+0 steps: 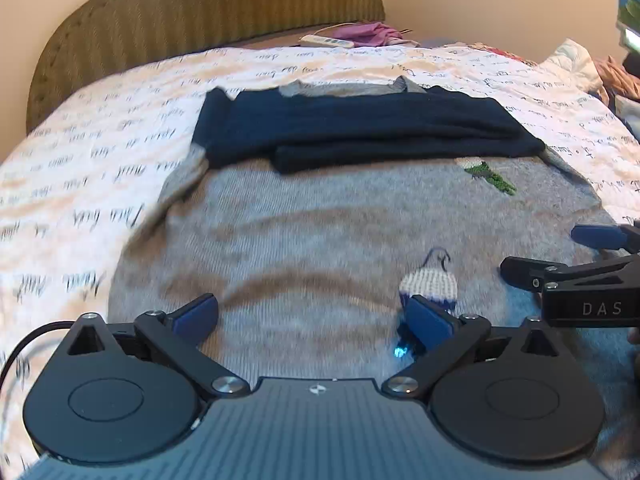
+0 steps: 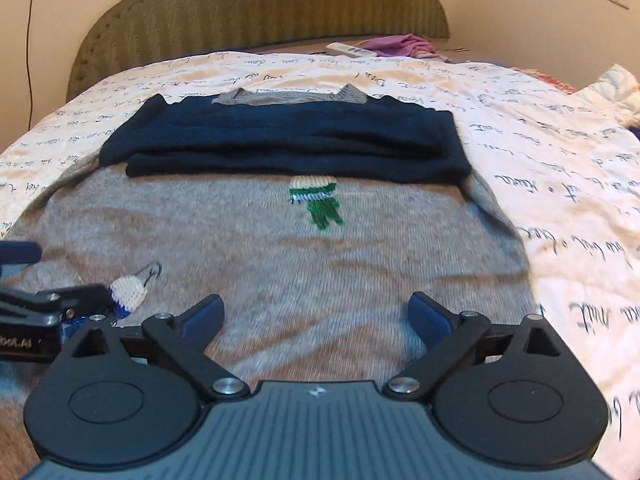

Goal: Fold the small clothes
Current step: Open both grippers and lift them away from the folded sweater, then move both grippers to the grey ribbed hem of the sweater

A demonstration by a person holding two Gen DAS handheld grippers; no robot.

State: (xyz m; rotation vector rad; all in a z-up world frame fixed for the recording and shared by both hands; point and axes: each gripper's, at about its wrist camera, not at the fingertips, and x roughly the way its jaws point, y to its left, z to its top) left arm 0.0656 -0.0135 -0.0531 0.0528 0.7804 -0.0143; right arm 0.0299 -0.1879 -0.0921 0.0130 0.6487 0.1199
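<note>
A small grey knit sweater [image 1: 304, 224] lies flat on the bed, its navy sleeves [image 1: 360, 128] folded across the chest. It also shows in the right wrist view [image 2: 256, 240], navy sleeves [image 2: 288, 140] at the far end. It bears a green knitted motif [image 2: 320, 204] and a white-and-blue knitted motif [image 1: 428, 284]. My left gripper [image 1: 314, 316] is open, low over the sweater's near hem. My right gripper [image 2: 316, 316] is open beside it over the same hem, its fingers [image 1: 528, 270] showing at right in the left wrist view.
The bed has a white quilt with black script [image 2: 540, 152] and a green padded headboard [image 2: 256, 12]. A remote-like strip [image 2: 352, 50] and purple cloth [image 2: 400, 44] lie at the far edge. More clothes [image 1: 580, 64] are heaped at right.
</note>
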